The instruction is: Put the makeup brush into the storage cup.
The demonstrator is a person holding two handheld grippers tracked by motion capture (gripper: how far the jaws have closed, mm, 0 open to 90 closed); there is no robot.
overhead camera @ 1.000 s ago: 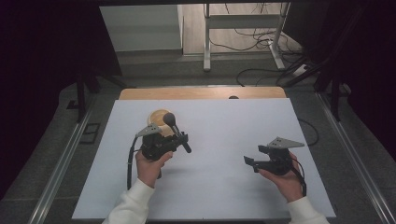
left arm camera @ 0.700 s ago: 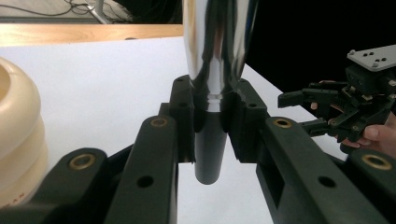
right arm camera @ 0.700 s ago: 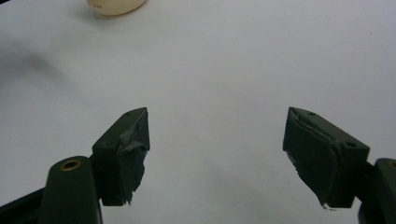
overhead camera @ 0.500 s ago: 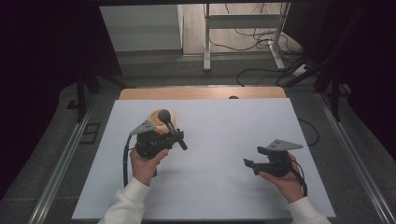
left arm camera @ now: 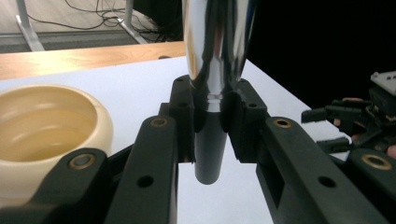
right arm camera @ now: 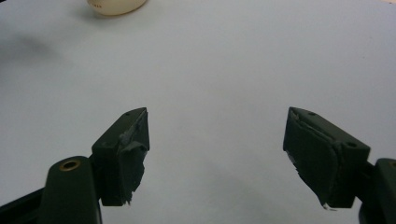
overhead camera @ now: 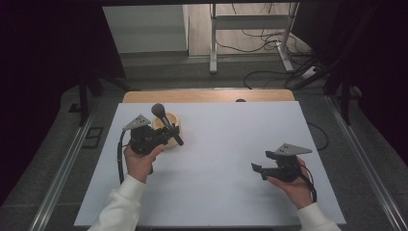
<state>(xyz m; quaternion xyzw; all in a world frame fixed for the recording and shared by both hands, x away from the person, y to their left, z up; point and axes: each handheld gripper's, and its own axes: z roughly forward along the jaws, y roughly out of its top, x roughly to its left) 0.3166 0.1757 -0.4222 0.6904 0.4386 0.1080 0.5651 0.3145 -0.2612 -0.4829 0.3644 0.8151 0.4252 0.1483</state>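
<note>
The left gripper (overhead camera: 166,136) has its jaws clamped tight on a makeup brush (overhead camera: 167,124), and the left gripper view puts us right on the grip: black pads (left arm camera: 186,122) pressed against both sides of the handle (left arm camera: 208,144), just where the shiny silver ferrule meets the black stem. The dark butt end pokes out below the pads, clear of the table (overhead camera: 231,144).

From the high view, the brush is tilted, its dark bristle head up over the far rim of the cream bowl (overhead camera: 169,126), its handle slanting down toward the person on the bowl's right side. The gripper sits right at the bowl's near edge, the left hand (overhead camera: 139,161) wrapped around its body, the cable looping down beside the white sleeve.

Well away from the bowl, toward the near right part of the white table, the right gripper (overhead camera: 257,169) rests in the right hand (overhead camera: 293,185). Its jaws stand wide apart, holding nothing: in the right gripper view, bare white table lies between the two worn pads (right arm camera: 133,154), and the bowl (right arm camera: 116,6) peeks in far off at the top edge.
</note>
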